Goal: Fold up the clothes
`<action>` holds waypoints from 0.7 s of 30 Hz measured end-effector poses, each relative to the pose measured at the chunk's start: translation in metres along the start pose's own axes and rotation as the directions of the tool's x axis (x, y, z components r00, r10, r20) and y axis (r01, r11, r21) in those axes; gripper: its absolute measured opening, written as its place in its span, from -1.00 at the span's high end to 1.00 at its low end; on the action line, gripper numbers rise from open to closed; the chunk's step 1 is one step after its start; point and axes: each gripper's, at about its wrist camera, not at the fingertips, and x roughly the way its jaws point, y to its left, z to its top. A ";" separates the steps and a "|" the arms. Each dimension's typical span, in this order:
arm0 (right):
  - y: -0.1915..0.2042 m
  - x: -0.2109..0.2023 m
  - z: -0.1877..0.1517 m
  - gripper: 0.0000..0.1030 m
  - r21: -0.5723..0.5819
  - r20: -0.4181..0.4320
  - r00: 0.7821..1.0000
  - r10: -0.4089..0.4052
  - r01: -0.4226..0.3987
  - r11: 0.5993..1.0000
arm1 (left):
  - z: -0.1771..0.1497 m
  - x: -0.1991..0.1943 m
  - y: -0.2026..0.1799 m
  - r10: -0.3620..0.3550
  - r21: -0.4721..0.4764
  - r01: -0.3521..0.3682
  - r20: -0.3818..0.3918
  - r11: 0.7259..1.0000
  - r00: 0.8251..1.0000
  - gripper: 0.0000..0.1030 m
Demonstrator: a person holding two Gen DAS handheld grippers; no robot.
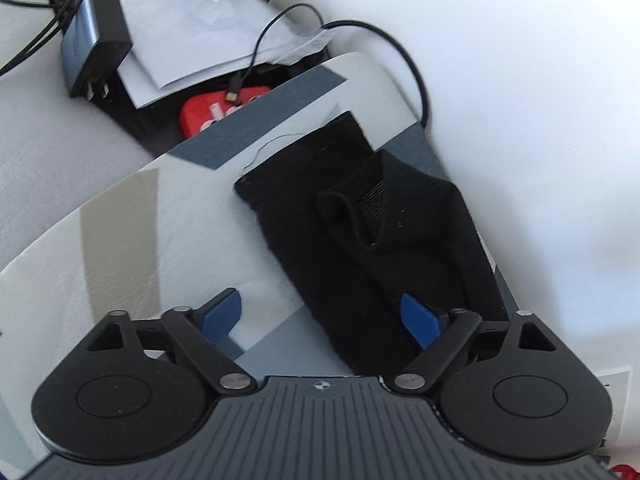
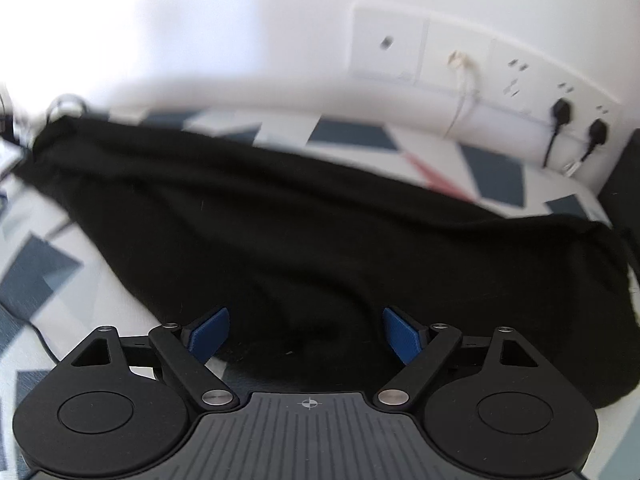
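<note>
Left wrist, gripper (image 1: 320, 320) agape, black garment (image 1: 352, 216) unheld

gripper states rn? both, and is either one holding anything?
Left gripper: jaws open over the black garment, gripping nothing.
Right gripper: jaws open above the garment, gripping nothing.

Right wrist view: the right gripper (image 2: 306, 334) is hovering with jaws apart over a black garment (image 2: 320, 240).
The garment is lying across a patterned cloth (image 2: 40, 264); a wall socket panel (image 2: 480, 64) is showing at one o'clock, two black plugs (image 2: 560, 112) sitting in it.
</note>
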 end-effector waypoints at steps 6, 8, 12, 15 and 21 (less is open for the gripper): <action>-0.003 -0.001 -0.003 0.54 0.010 0.008 0.999 -0.033 0.033 0.999 | -0.008 0.000 0.000 0.033 -0.019 -0.032 0.031 0.999 0.999 0.92; -0.017 -0.006 -0.010 0.85 0.021 -0.003 1.000 0.004 -0.004 1.000 | -0.013 -0.005 0.003 0.042 -0.020 -0.041 0.043 0.999 0.998 0.93; -0.040 -0.019 -0.022 0.86 0.012 -0.045 0.997 0.070 -0.070 0.997 | -0.029 -0.019 0.013 0.056 -0.004 -0.056 0.043 0.998 0.997 0.94; -0.047 -0.031 -0.034 0.86 -0.039 -0.072 0.994 0.078 -0.081 0.996 | -0.047 -0.035 0.023 0.064 -0.005 -0.064 0.024 0.998 0.998 0.94; -0.081 -0.058 -0.064 0.86 -0.025 -0.111 0.989 0.096 -0.100 0.995 | -0.116 -0.082 0.053 0.105 0.006 -0.105 -0.040 0.994 0.994 0.94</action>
